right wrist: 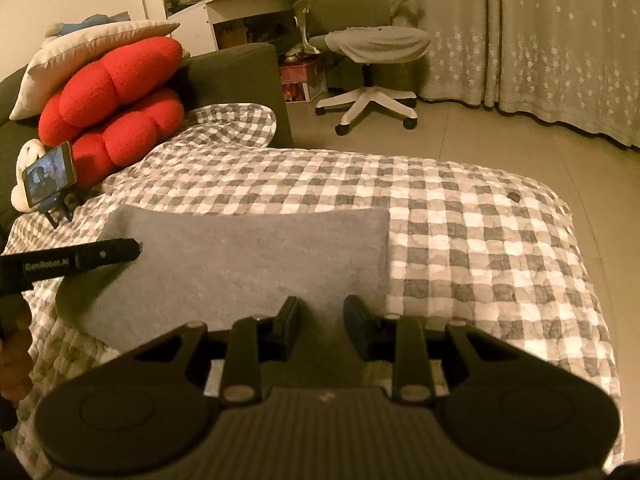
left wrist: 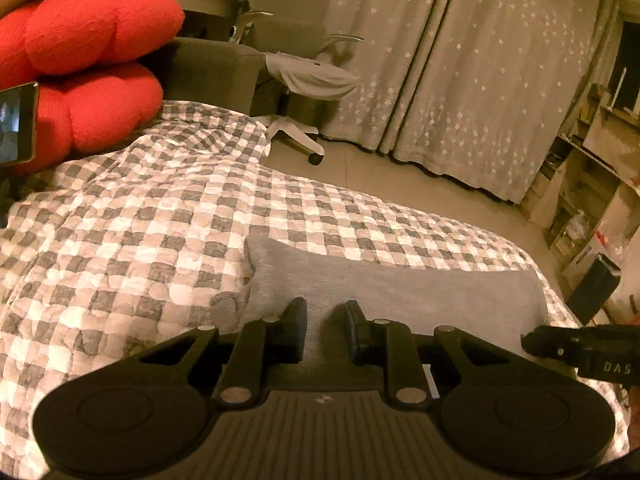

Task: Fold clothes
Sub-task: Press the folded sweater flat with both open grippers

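A grey cloth (right wrist: 240,264) lies flat on the bed (right wrist: 480,240) as a neat rectangle, seemingly folded at least once. Both tools, left (left wrist: 325,320) and right (right wrist: 320,316), hover released over its near edge, empty. Further folds may remain.

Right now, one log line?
left hand-held gripper: open | right hand-held gripper: open | grey folded cloth: flat on checkered quilt

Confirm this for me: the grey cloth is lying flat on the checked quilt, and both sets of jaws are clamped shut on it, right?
Not quite. The grey cloth does lie flat on the checked quilt, but both wrist views show the jaws standing open above it, holding nothing.
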